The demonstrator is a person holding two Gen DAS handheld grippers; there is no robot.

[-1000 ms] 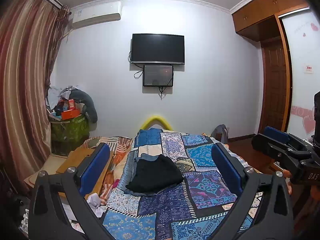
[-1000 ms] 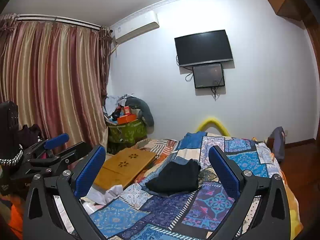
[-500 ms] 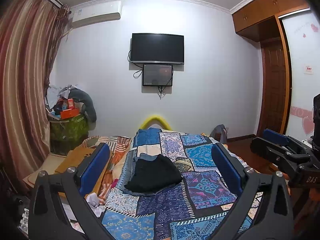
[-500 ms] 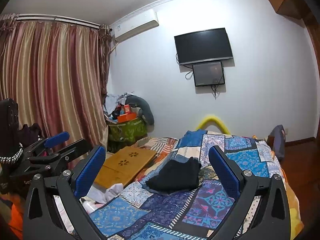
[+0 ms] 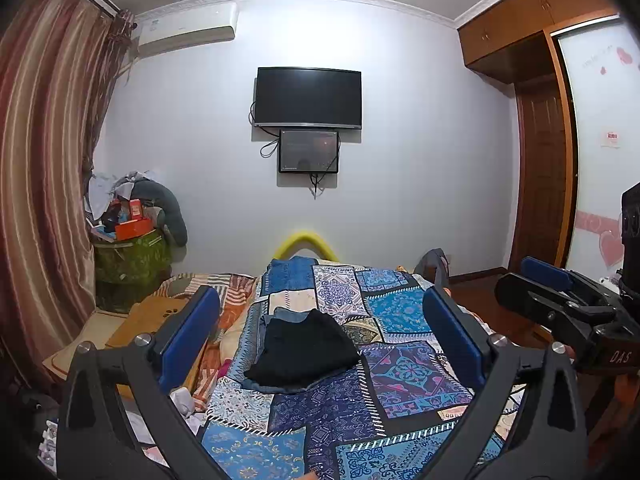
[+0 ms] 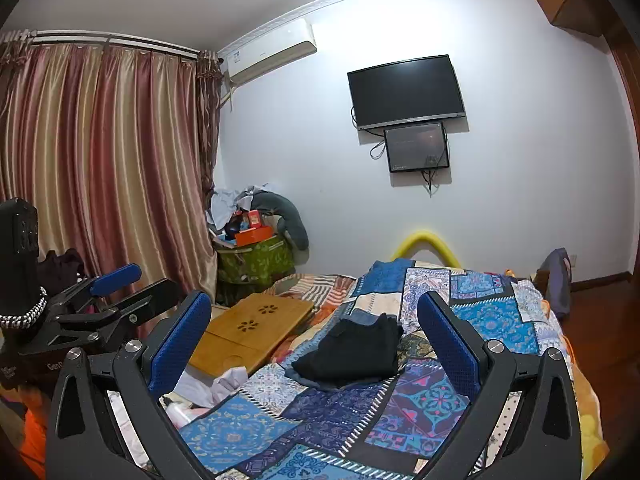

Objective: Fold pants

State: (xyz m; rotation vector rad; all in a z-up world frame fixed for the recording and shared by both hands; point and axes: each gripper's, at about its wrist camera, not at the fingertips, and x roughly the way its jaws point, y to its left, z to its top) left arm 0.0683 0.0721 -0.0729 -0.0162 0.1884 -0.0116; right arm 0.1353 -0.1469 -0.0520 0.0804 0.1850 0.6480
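Observation:
Folded black pants (image 5: 304, 350) (image 6: 352, 354) lie on top of a folded blue denim garment (image 5: 286, 315) on the patchwork quilt (image 5: 404, 364) of the bed. My left gripper (image 5: 320, 308) is held well short of the pile, open, nothing between its blue pads. My right gripper (image 6: 314, 312) is also open and empty, back from the pile. In the left wrist view the right gripper (image 5: 560, 300) shows at the right edge. The right wrist view has the left gripper (image 6: 112, 300) at its left edge.
A wooden lap tray (image 6: 252, 328) lies on the bed's left side, with crumpled white cloth (image 6: 224, 384) near it. A green hamper (image 6: 256, 264) piled with clutter stands by the curtain (image 6: 100, 180). A TV (image 5: 308, 98) hangs on the far wall; wardrobe (image 5: 536, 152) at right.
Both views have drifted only slightly; the right gripper has sunk a little in the left wrist view. The pants lie unmoved and both grippers stay open.

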